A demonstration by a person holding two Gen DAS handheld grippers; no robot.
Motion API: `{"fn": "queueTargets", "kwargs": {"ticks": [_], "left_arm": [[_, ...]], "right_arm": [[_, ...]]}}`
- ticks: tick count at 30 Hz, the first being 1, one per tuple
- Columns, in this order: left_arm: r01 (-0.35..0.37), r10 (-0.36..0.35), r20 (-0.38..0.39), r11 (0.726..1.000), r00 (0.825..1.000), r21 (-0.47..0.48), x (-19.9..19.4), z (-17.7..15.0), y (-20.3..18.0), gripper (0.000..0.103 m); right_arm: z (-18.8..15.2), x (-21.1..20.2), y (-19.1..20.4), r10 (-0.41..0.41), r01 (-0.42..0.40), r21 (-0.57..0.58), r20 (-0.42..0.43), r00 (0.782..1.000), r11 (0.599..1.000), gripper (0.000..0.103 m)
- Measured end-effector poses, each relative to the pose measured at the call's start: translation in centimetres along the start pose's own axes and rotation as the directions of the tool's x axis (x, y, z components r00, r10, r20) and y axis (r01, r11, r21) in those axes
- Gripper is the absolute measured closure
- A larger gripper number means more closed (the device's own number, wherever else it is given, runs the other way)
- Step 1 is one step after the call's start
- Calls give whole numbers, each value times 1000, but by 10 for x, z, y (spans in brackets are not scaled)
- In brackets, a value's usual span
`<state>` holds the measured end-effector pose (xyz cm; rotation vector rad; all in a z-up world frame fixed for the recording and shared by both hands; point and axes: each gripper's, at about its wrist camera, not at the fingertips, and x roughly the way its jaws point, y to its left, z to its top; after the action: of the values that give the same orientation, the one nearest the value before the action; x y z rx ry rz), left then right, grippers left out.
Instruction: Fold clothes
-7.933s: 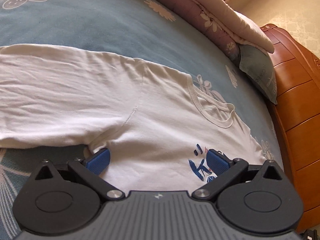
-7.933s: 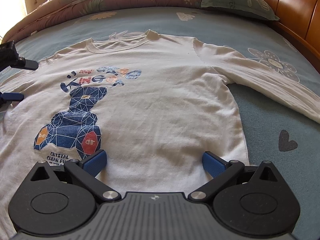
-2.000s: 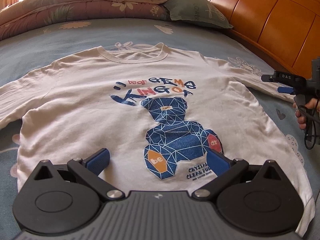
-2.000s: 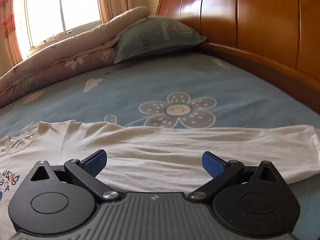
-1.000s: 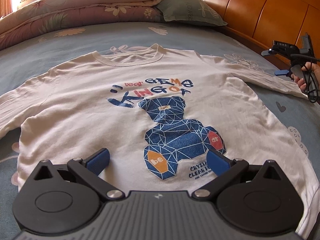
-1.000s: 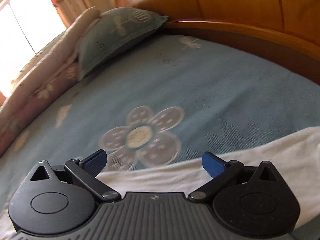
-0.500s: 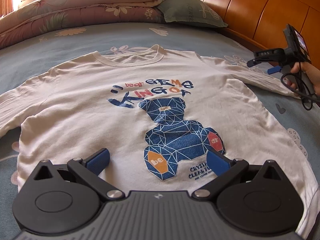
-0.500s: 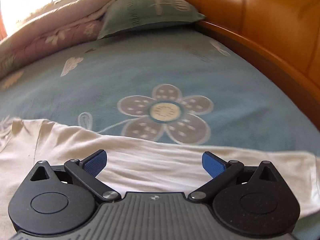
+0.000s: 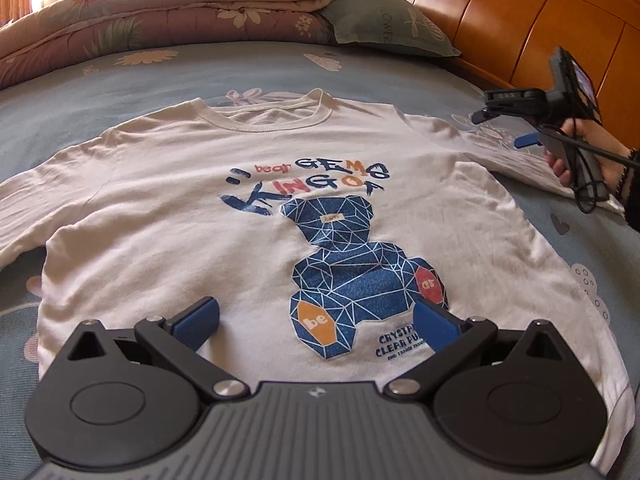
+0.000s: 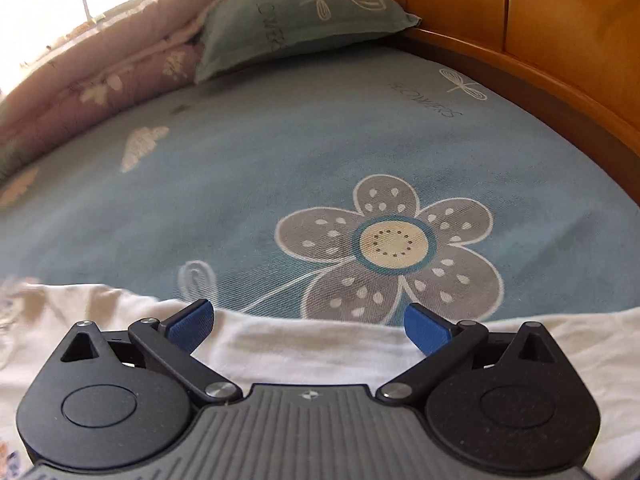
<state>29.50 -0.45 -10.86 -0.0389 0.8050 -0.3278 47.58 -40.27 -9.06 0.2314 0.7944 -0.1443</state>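
Sleeve position decides the next move: the long right sleeve of the white shirt runs straight out sideways from the shirt's body toward the wooden headboard, and it lies directly under the right gripper, whose blue fingers are spread wide with nothing between them. The shirt lies flat and face up on the blue bedsheet, collar toward the folded quilt. The left gripper, equally wide open and empty, sits over the shirt's hem near the bear print, well apart from that sleeve, so the right hand looks better placed to pinch it and carry it back across the shirt's body.
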Motion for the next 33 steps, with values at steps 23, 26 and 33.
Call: {"fn": "queueTargets", "kwargs": {"ticks": [23,26,33], "left_arm": [[-20,20,21,1000,1000,7,2,-2,-4,1],[-23,22,21,1000,1000,16,2,-2,-5,1],[-22,22,21,1000,1000,16,2,-2,-6,1]], "right_arm": [[-43,-45,-130,-180,177,59,36,983,982,0],[-38,-33,-141,-197,194,49,65,978,980,0],[-38,-64,-139,-91,78,122,103,990,989,0]]}}
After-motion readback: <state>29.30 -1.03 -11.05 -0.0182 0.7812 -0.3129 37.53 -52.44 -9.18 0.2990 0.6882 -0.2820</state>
